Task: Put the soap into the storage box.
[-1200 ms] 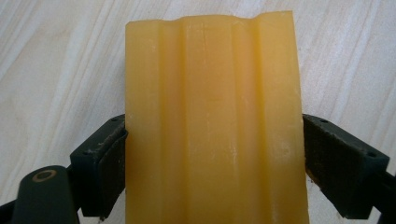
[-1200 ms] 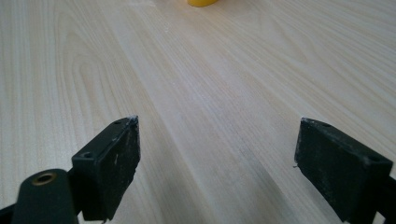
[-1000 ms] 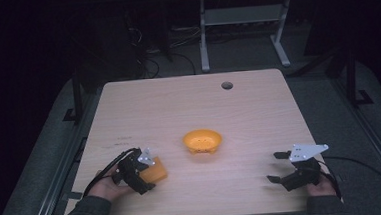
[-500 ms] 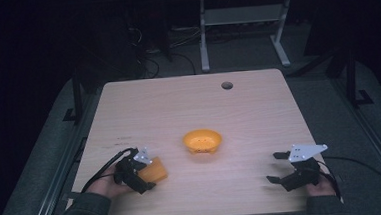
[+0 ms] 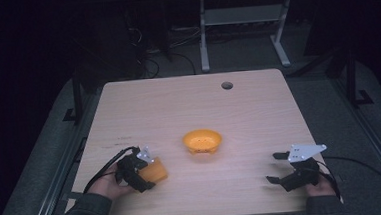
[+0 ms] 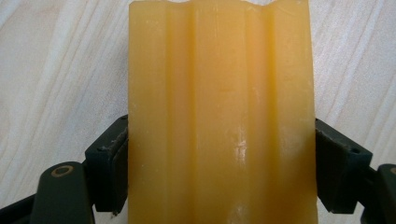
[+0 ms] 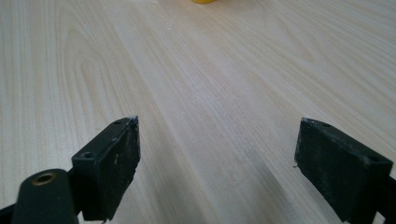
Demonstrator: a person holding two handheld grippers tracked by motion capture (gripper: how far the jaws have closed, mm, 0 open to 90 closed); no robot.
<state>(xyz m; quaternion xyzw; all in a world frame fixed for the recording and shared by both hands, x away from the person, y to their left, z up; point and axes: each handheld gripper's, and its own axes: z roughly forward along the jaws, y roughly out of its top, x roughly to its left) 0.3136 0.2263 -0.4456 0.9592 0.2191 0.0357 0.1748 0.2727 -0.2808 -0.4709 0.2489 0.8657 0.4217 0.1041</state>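
Observation:
An orange ribbed block is clamped in my left gripper near the table's front left. In the left gripper view the orange block runs up between both jaws, just above the wood. A small orange bowl stands at the middle of the table, to the right of that block and apart from it. Near the front right edge my right gripper rests low with its jaws wide apart. The right gripper view has the right gripper with bare wood between its jaws and the bowl's edge far ahead.
The light wooden table has a round cable hole near its far edge. Black cables trail from both grippers off the front corners. A white desk frame stands on the dark floor behind the table.
My left gripper with the orange block has shifted slightly toward the front of the table. The right gripper has stayed put.

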